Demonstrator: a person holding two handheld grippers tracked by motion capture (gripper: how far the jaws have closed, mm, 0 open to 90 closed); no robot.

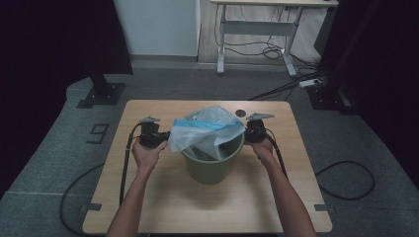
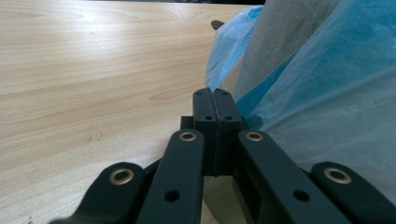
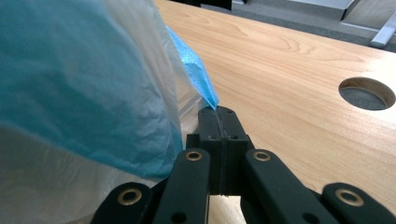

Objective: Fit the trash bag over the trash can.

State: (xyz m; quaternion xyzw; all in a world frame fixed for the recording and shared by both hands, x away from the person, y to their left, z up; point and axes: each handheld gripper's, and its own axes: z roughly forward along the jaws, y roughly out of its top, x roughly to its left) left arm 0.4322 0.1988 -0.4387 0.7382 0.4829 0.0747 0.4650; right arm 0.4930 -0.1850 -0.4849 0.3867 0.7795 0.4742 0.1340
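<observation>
Grey carpet floor (image 1: 59, 148), black cables (image 1: 346, 180) trailing. White-framed desk (image 1: 257, 29) at 12 o'clock against pale wall (image 1: 158, 24). Dark curtains, probably, at 10 and 2 o'clock. Dim light.

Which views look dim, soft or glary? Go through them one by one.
High view: dim and soft, dark room edges, shadow beneath the green plastic bin. Left gripper view: bright, window glare on the light wooden table. Right gripper view: the translucent blue-edged bag looms blurred up close.
</observation>
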